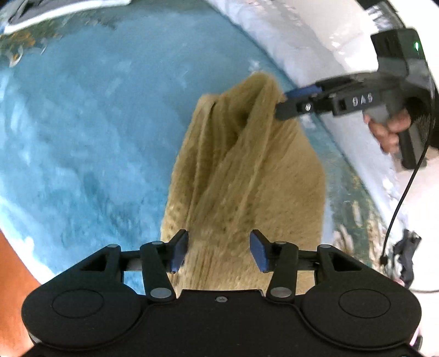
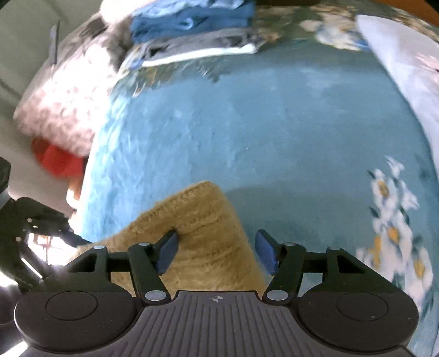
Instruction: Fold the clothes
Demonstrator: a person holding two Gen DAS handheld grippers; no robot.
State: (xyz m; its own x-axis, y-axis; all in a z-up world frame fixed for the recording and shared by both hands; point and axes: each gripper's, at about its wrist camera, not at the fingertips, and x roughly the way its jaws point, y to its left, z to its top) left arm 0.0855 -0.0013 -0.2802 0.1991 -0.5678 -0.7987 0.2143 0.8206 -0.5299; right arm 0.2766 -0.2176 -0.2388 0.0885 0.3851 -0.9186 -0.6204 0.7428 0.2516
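A tan knitted garment (image 1: 247,175) lies bunched in long ridges on the blue bedspread (image 1: 96,123). My left gripper (image 1: 219,252) hangs over its near end, jaws apart, the blue pads clear of the knit. In the left wrist view my right gripper (image 1: 285,101) reaches in from the upper right, held by a hand (image 1: 389,129), with its tips beside the garment's far end. In the right wrist view my right gripper (image 2: 216,254) stands open above a corner of the tan garment (image 2: 197,219), with nothing pinched between its pads. The left gripper (image 2: 55,228) shows dark at the left edge.
A stack of folded blue clothes (image 2: 192,19) sits on a grey garment (image 2: 197,44) at the far end of the bed. A pink-white fluffy blanket (image 2: 63,104) and something red (image 2: 57,162) lie at the left. A pale sheet (image 2: 397,68) borders the right. A black cable (image 1: 397,208) hangs from the right gripper.
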